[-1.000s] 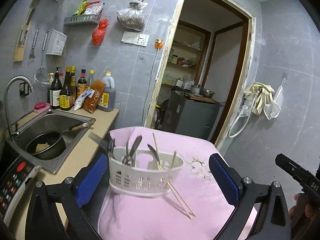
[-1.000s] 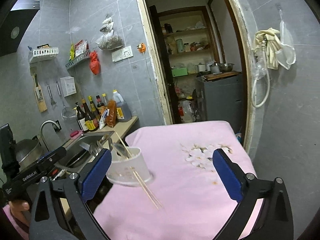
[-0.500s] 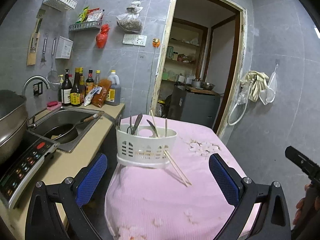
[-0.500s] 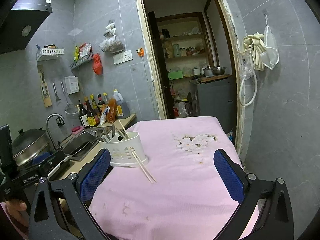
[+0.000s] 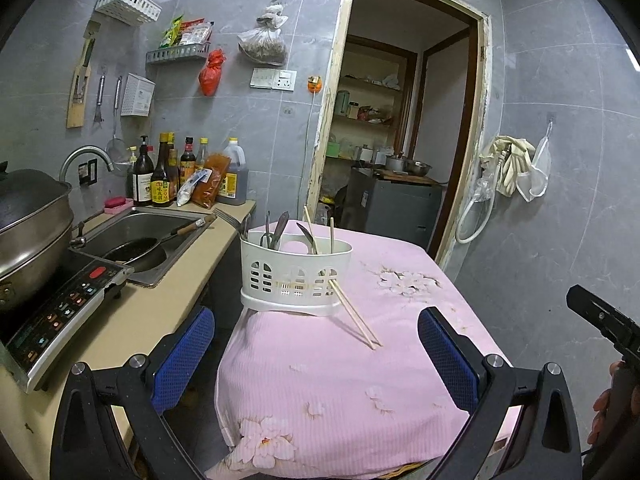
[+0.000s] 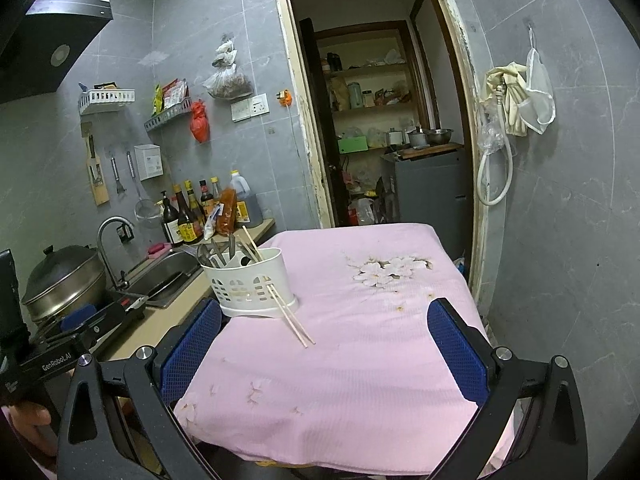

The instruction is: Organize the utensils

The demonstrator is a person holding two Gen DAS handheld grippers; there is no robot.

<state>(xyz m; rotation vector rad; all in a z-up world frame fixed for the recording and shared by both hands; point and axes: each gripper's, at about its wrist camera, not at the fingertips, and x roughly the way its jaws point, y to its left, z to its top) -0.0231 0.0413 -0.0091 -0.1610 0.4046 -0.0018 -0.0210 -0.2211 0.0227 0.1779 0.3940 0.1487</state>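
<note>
Both tools stand wide apart and grip nothing: the left tool (image 5: 316, 356) hovers over the near edge of the pink-clothed bench (image 5: 320, 380), the right tool (image 6: 326, 344) likewise. A white perforated plastic utensil caddy (image 5: 295, 280) stands toward the bench's far left side, holding metal cutlery (image 5: 276, 234); two wooden chopsticks (image 5: 354, 314) poke out through its front wall, tips resting on the cloth.

A frying pan (image 5: 138, 249) sits in the sink (image 5: 160, 220); sauce bottles (image 5: 160, 176) line the wall.
</note>
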